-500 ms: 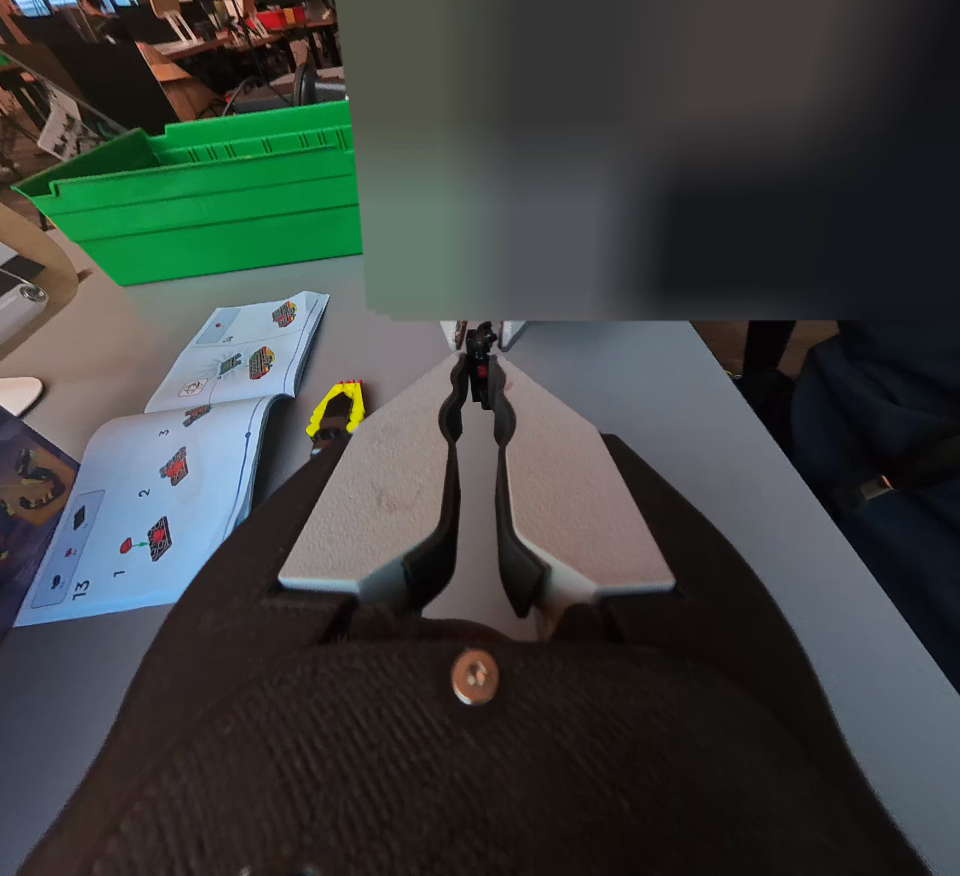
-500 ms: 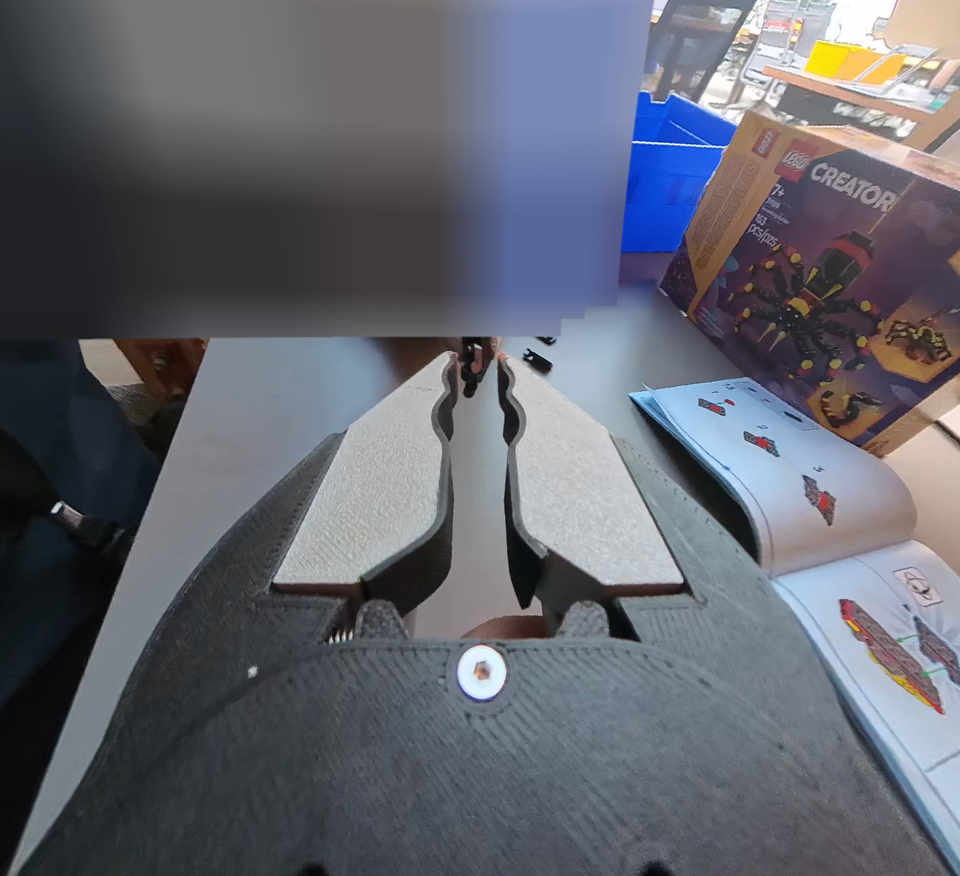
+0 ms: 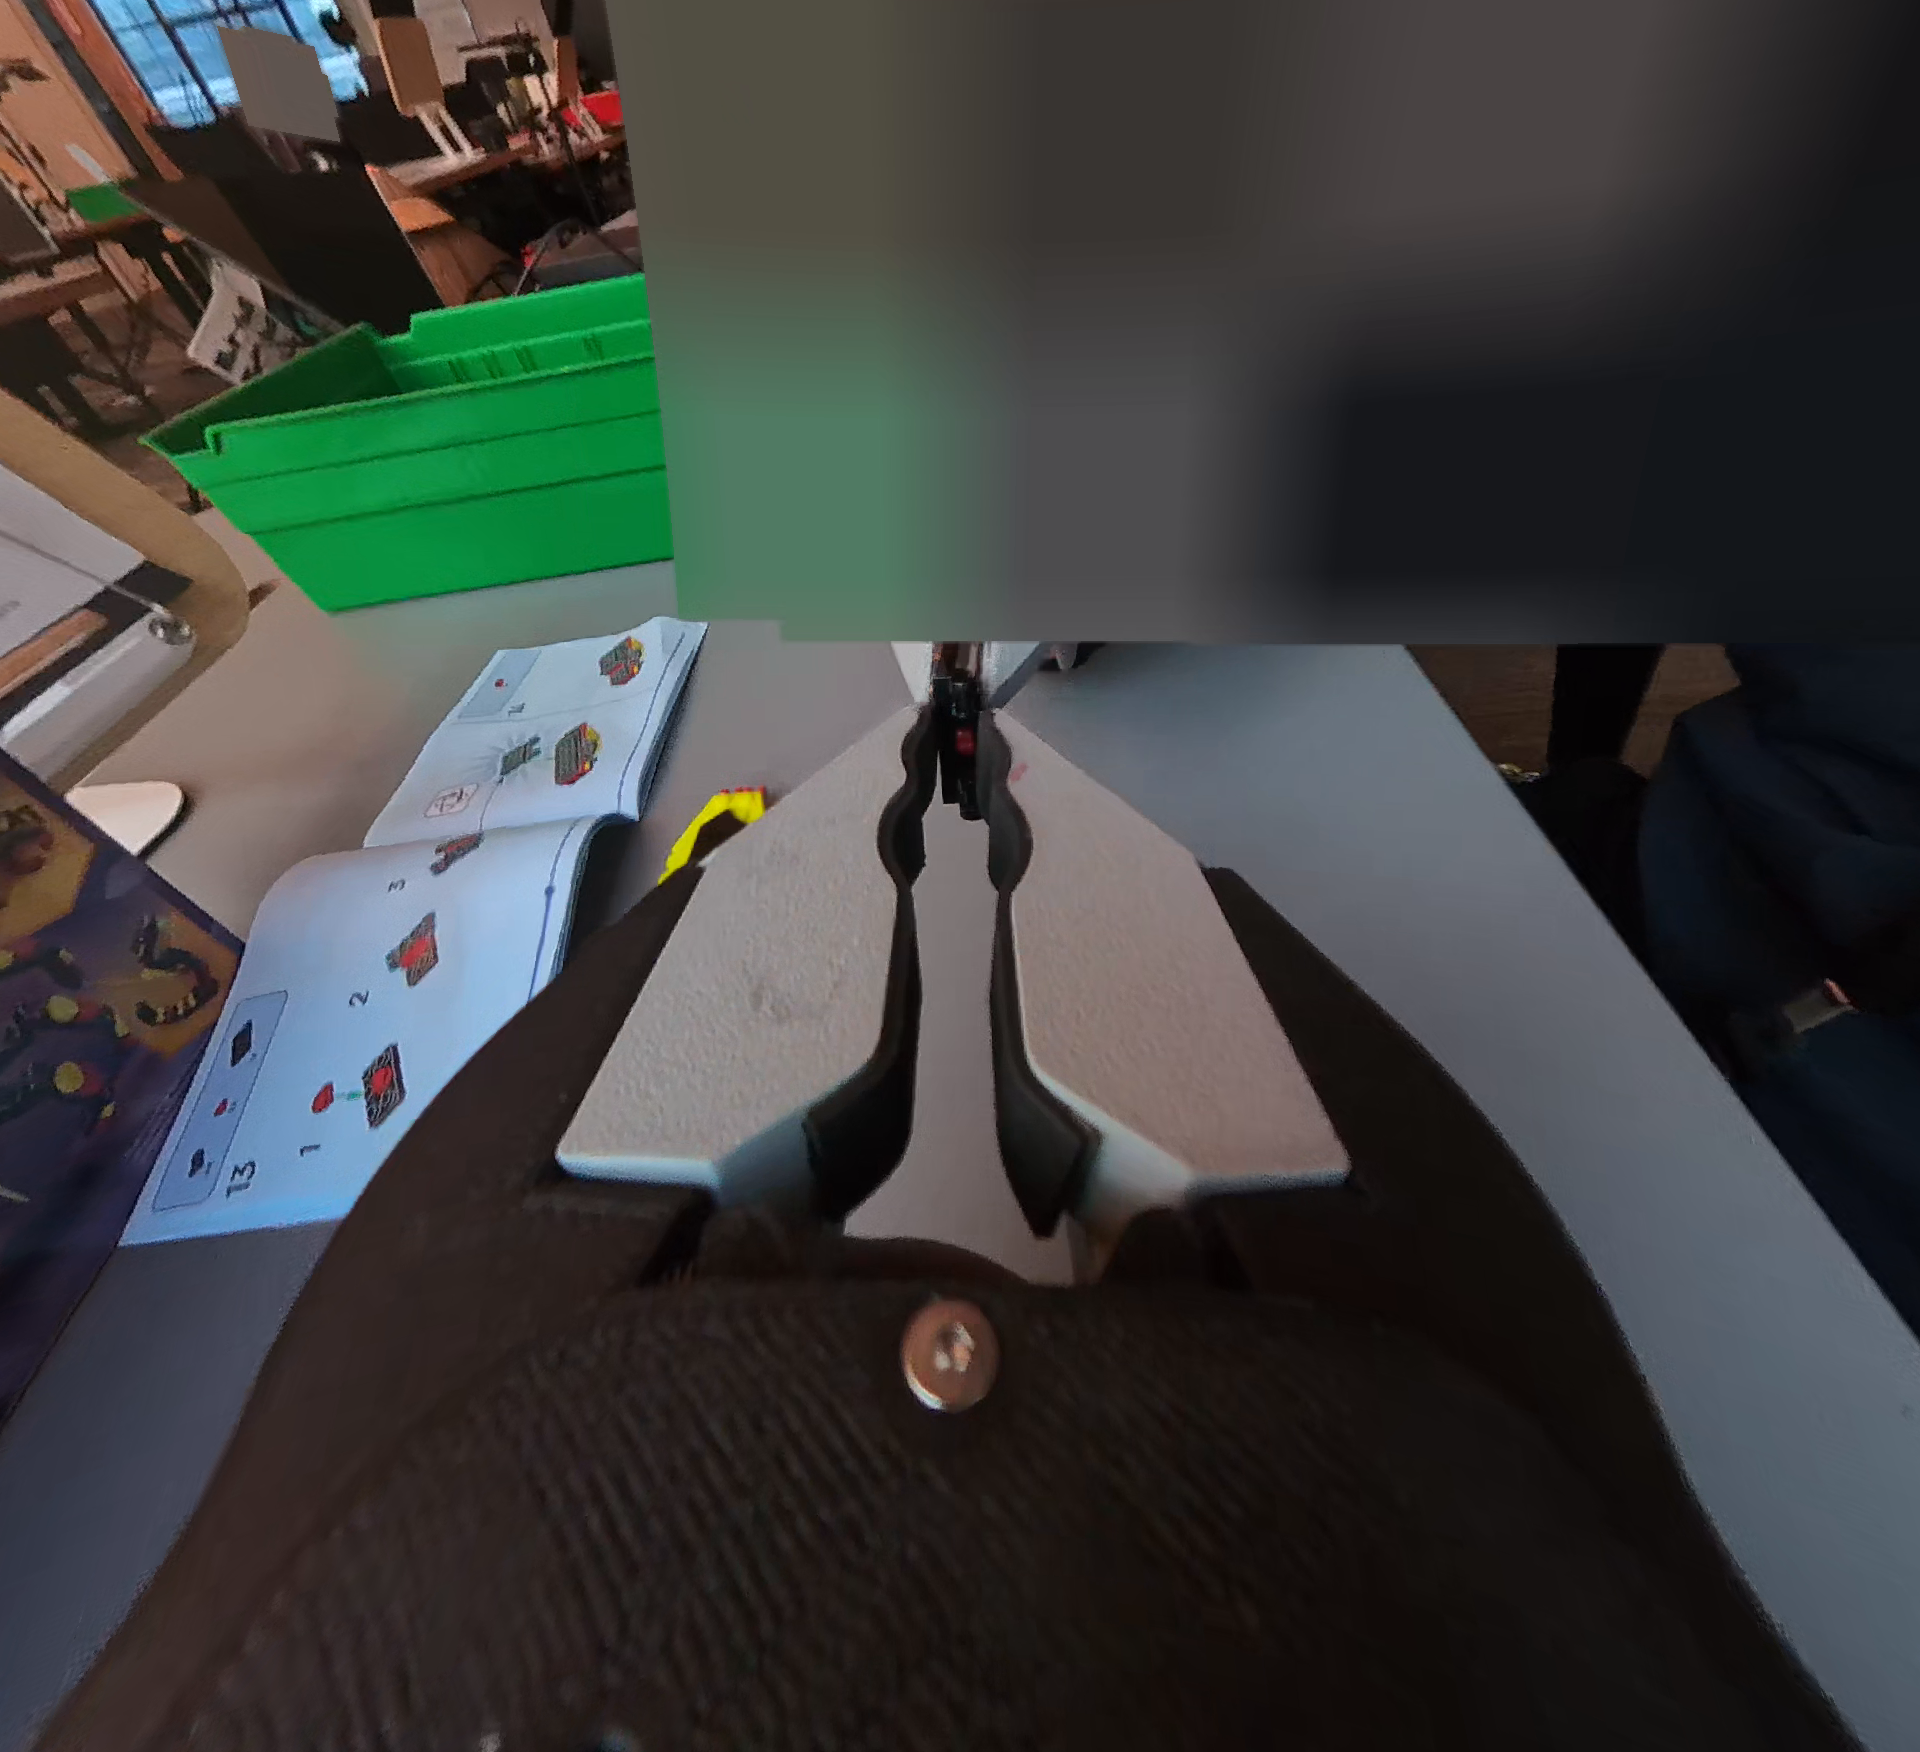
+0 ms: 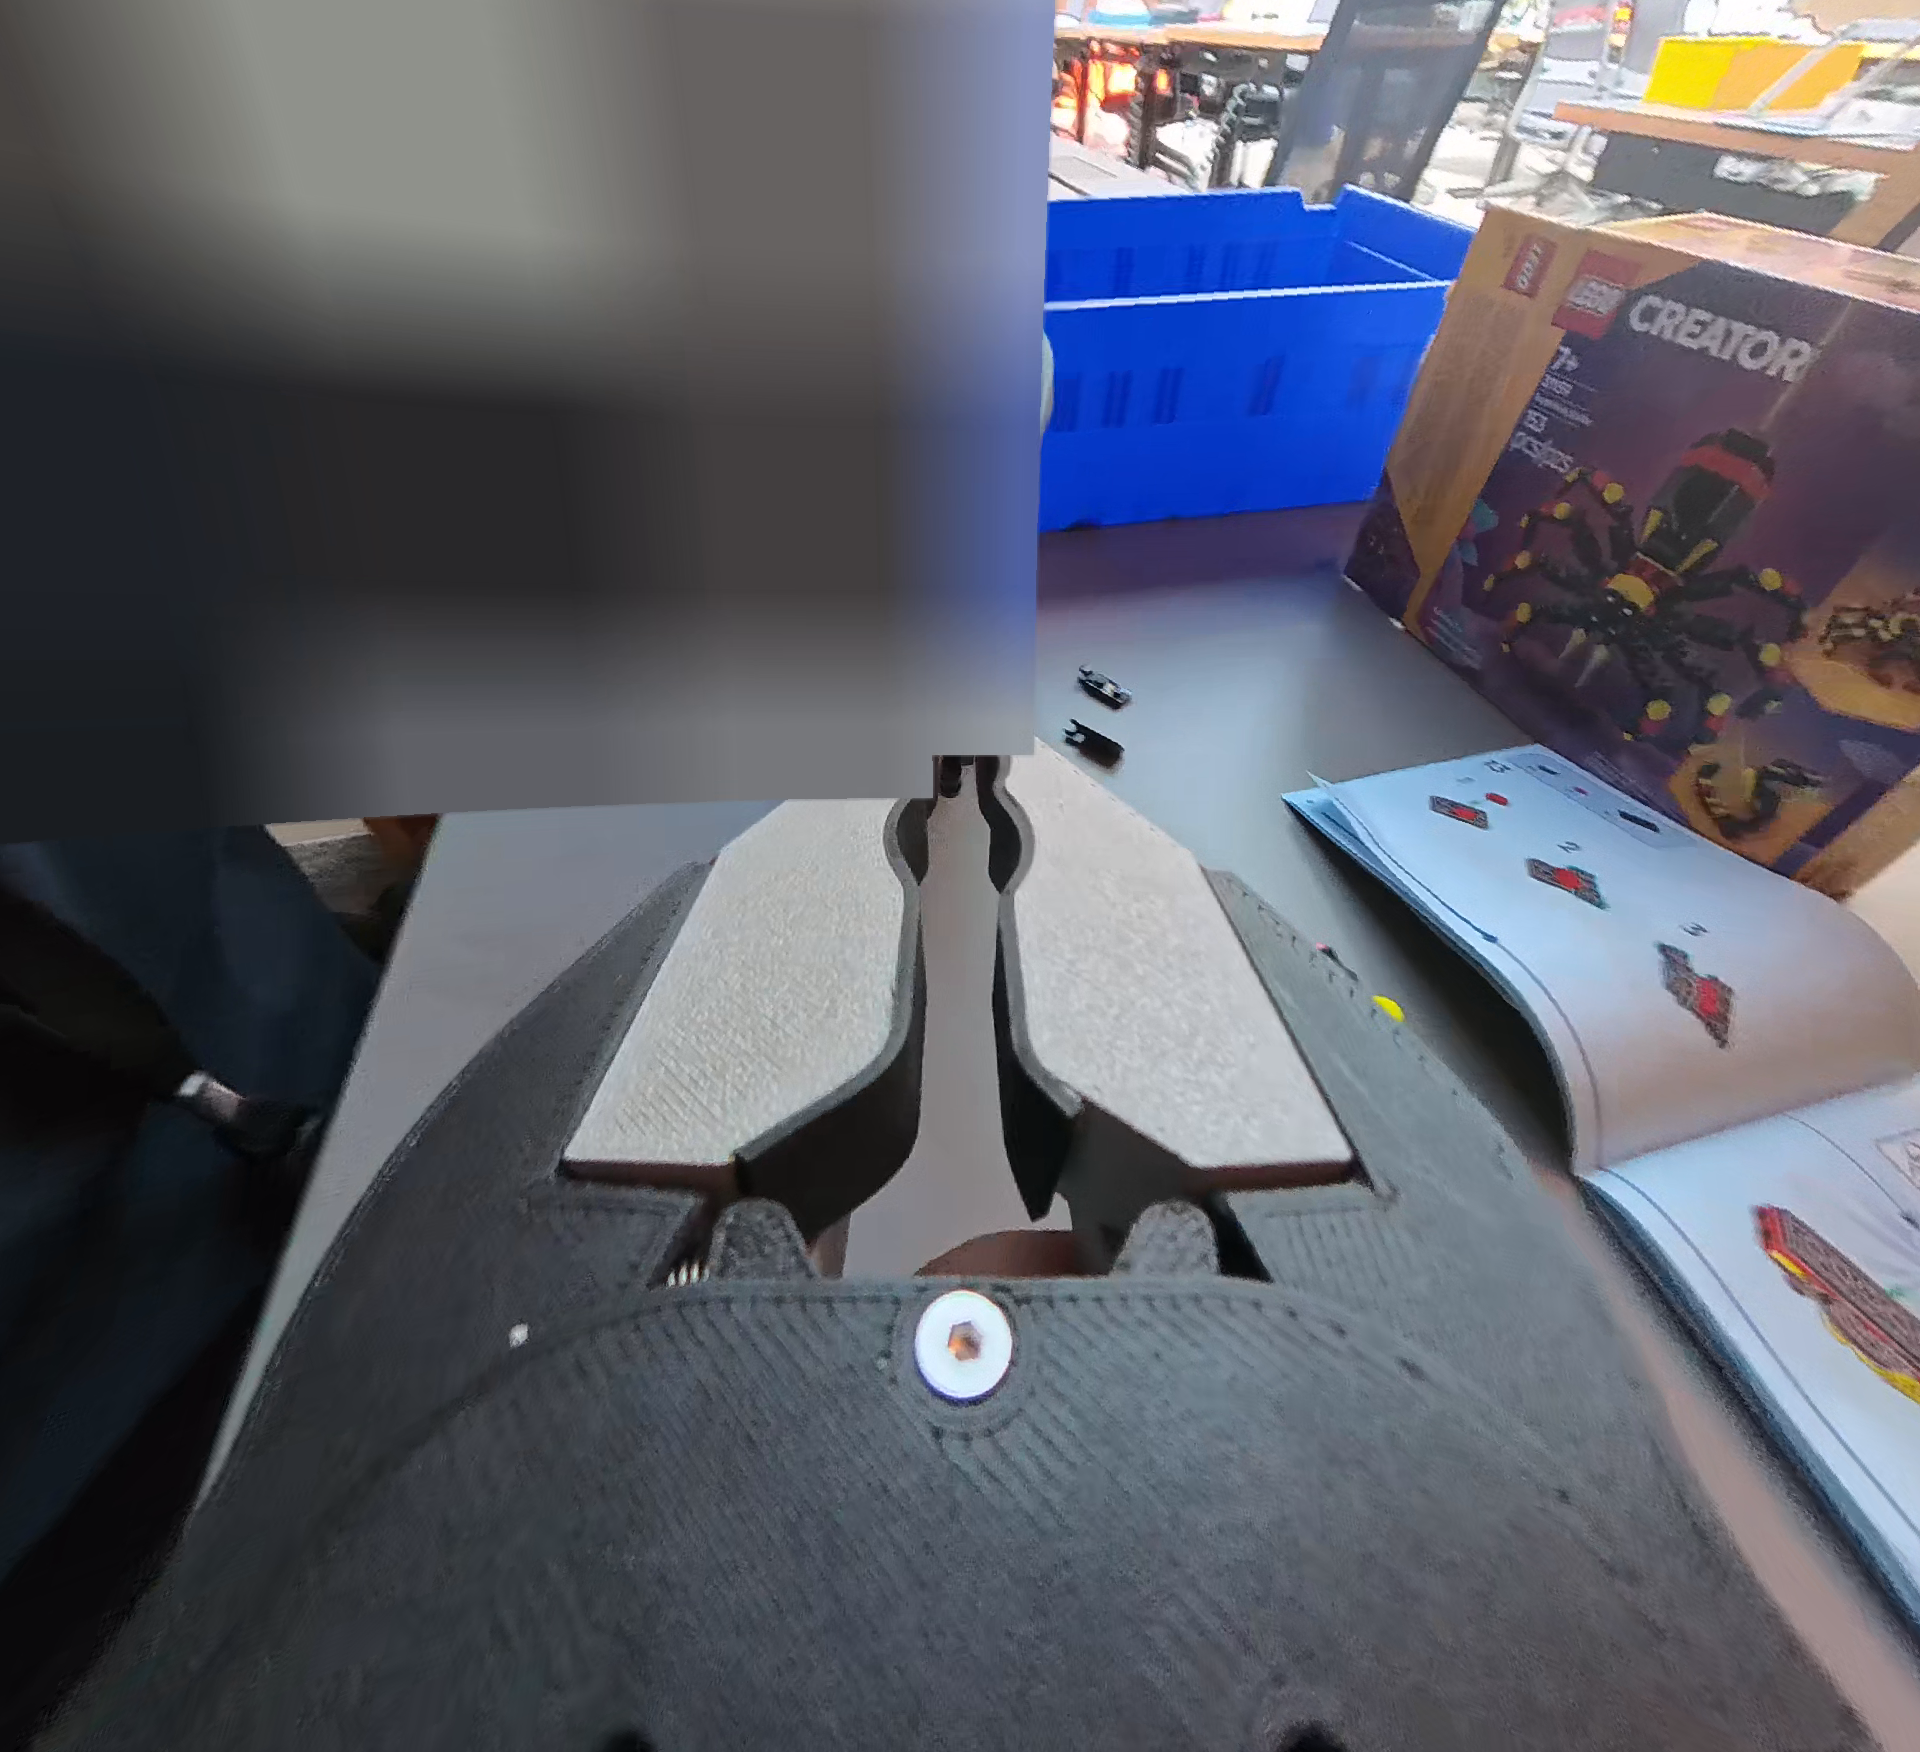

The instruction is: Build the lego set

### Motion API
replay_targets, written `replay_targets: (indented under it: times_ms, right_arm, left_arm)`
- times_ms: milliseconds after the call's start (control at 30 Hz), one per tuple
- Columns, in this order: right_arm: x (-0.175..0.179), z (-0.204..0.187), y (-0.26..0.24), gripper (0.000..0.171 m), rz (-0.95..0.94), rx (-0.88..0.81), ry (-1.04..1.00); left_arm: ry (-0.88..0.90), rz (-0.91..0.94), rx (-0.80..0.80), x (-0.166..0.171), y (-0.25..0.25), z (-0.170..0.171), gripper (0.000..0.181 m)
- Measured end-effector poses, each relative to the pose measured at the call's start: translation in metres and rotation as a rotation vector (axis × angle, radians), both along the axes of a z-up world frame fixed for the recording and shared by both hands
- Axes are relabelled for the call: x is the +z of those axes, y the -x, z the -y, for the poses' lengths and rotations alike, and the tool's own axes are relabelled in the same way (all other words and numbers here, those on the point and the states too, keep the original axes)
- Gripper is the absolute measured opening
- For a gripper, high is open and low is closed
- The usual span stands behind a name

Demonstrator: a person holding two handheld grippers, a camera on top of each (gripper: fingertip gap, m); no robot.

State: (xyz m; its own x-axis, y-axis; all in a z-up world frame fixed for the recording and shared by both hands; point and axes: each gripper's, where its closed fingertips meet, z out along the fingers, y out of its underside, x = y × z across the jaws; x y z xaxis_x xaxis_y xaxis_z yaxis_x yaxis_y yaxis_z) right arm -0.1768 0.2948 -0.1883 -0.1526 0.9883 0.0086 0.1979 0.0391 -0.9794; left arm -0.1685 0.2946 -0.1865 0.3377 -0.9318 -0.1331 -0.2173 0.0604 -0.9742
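Two hand-held grippers meet over the near edge of the table. The left hand-held gripper (image 3: pixel 954 746) has its jaws drawn narrow and clamped on a small black assembly (image 3: pixel 953 738) with a red stud, held clear of the table; this grip probably steadies the piece as a base for joining. The right hand-held gripper (image 4: pixel 956 803) faces it with jaws also narrow. A dark part sits at its tips, but the mosaic patch covers most of it, so whether it is actually gripped cannot be told. Holding both tips together suggests one part is being pressed onto the other.

One instruction booklet (image 3: pixel 416 964) lies open beside the grippers, likely placed for reference during assembly. One yellow-and-black sub-assembly (image 3: pixel 717 824) rests on the table just beside the booklet's spine, partly hidden by the left gripper. Two small black loose pieces (image 4: pixel 1099 713) lie farther in on the table. One set box (image 4: pixel 1662 539) stands behind the booklet. One green bin (image 3: pixel 436 466) and one blue bin (image 4: pixel 1226 372) sit toward the far edge.
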Motion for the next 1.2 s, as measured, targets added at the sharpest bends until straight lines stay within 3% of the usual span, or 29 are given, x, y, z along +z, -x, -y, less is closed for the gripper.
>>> replay_targets:
  times_ms: [67, 133, 200, 367, 500, 700, 800, 1000, 1200]
  right_arm:
    - [-0.005, -0.009, -0.002, 0.004, 0.022, -0.039, -0.063]
    - [-0.010, -0.019, -0.007, 0.017, 0.057, -0.069, -0.068]
    - [-0.021, -0.029, -0.014, 0.010, 0.135, -0.092, -0.092]
    - [-0.061, -0.018, -0.026, 0.025, 0.336, -0.008, -0.065]
    - [-0.052, -0.025, -0.019, 0.026, 0.298, -0.086, -0.153]
    - [-0.040, -0.025, -0.007, 0.027, 0.229, -0.106, -0.164]
    - [-0.038, -0.015, -0.001, 0.025, 0.214, -0.081, -0.171]
    - [-0.028, -0.005, 0.001, 0.030, 0.164, -0.022, -0.021]
    - [-0.029, -0.004, 0.001, 0.010, 0.174, 0.034, 0.079]
  left_arm:
    - [0.072, -0.040, 0.033, -0.011, 0.001, -0.007, 0.005]
    - [0.138, -0.076, 0.083, -0.022, 0.006, -0.016, 0.005]
    - [0.234, -0.091, 0.116, -0.030, 0.013, -0.024, 0.005]
    - [0.455, -0.025, 0.154, -0.037, 0.021, -0.031, 0.005]
    - [0.585, 0.074, 0.118, -0.033, 0.018, -0.028, 0.005]
    - [0.802, 0.073, 0.045, -0.046, 0.010, -0.014, 0.006]
    - [0.828, 0.110, 0.075, -0.045, 0.010, -0.019, 0.006]
    - [0.808, 0.199, -0.069, -0.026, 0.003, -0.006, 0.005]
    - [0.839, 0.183, -0.075, -0.029, -0.001, -0.003, 0.005]
